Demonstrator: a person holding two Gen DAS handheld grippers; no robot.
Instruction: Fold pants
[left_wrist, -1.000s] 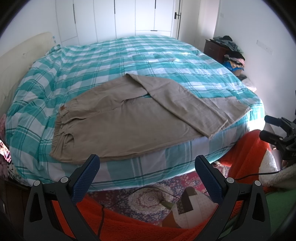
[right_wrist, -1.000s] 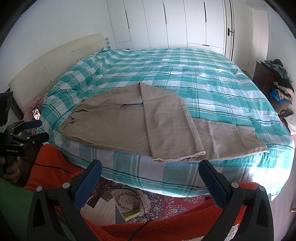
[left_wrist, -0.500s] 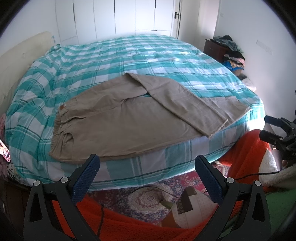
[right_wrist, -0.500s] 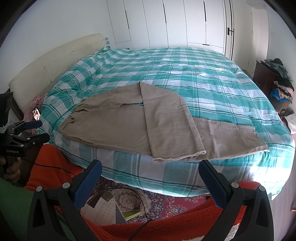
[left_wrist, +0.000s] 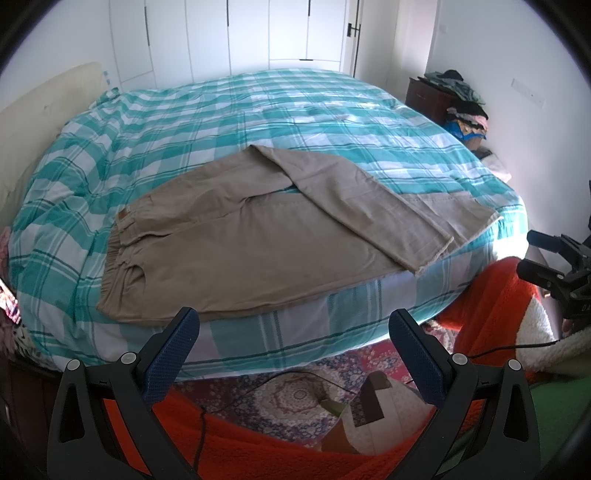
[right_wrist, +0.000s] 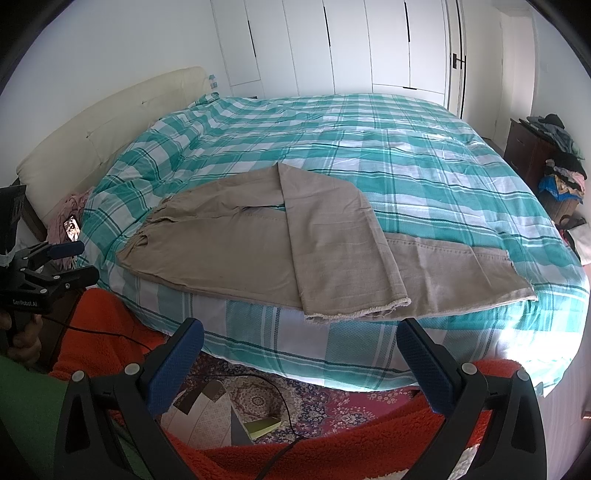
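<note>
Matt tan cloth on the pants (left_wrist: 236, 243), a plain weave with a frayed, rough hem and a gathered waistband. Under them the bedcover (right_wrist: 406, 140) is soft checked cotton, lightly creased, dull in finish. The headboard (right_wrist: 110, 122) looks like smooth padded leather with a faint sheen. Wardrobe doors (right_wrist: 351, 40) are flat, smooth white panels. Fingers (left_wrist: 173, 350) carry textured blue rubbery pads on matt black plastic. Down below, orange fleece (right_wrist: 332, 454), fuzzy and nubbly.

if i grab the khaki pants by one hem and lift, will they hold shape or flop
Likely flop: the pants lie thin and flat, one leg already draped over the other. Probably light. They may drag over the checked bedcover rather than slide off cleanly.
</note>
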